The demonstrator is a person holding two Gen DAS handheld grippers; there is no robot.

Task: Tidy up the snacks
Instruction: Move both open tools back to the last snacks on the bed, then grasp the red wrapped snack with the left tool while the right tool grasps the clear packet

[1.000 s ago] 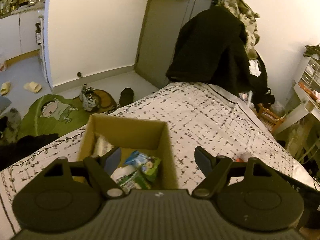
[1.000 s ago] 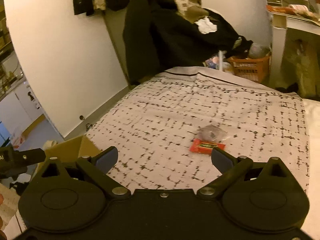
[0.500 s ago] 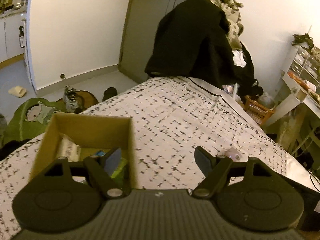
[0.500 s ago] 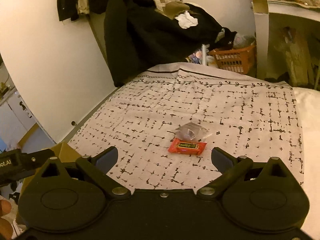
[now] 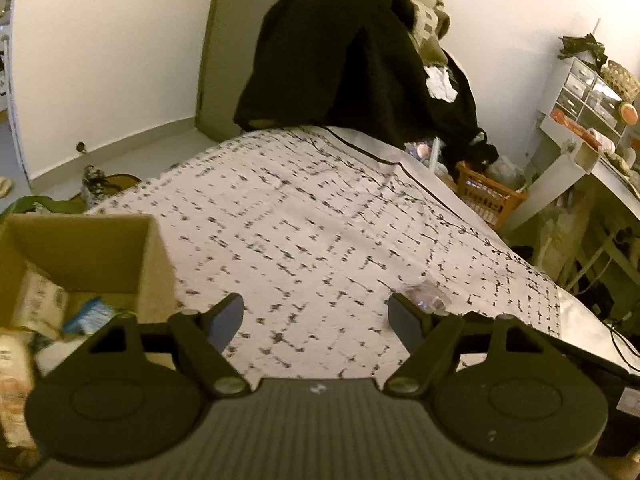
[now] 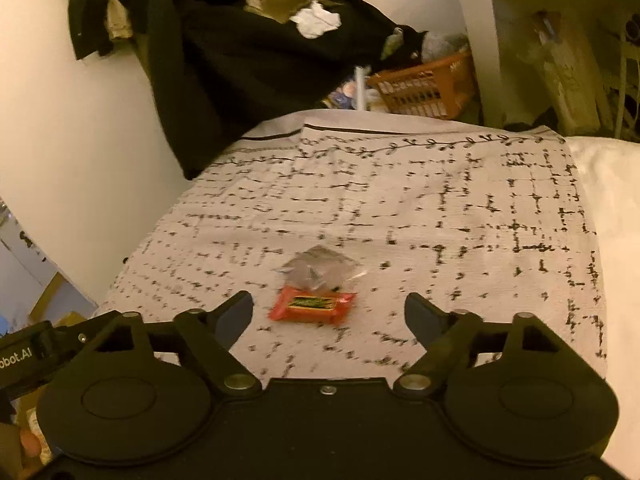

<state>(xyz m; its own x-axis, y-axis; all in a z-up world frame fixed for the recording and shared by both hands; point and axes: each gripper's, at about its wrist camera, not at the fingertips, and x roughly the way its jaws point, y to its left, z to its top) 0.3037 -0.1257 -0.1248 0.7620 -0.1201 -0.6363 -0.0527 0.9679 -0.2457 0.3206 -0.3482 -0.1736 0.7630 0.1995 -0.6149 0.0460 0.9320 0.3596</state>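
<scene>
right gripper [image 6: 329,314]: jaws narrowed just now, nothing between, now nearer red packet [image 6: 313,305] | left gripper [image 5: 316,316]: spread, empty, now past box [image 5: 154,264] | next: pick packet

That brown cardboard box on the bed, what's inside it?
The brown cardboard box holds several snack packets: a pale printed packet against its left wall and a blue wrapper beside it. The left gripper's body hides the near part, and the bottom is covered.

Warm dim light – white walls [image 5: 100,60], patterned bedspread [image 5: 320,232], dark coats [image 5: 340,48] hung behind.
</scene>
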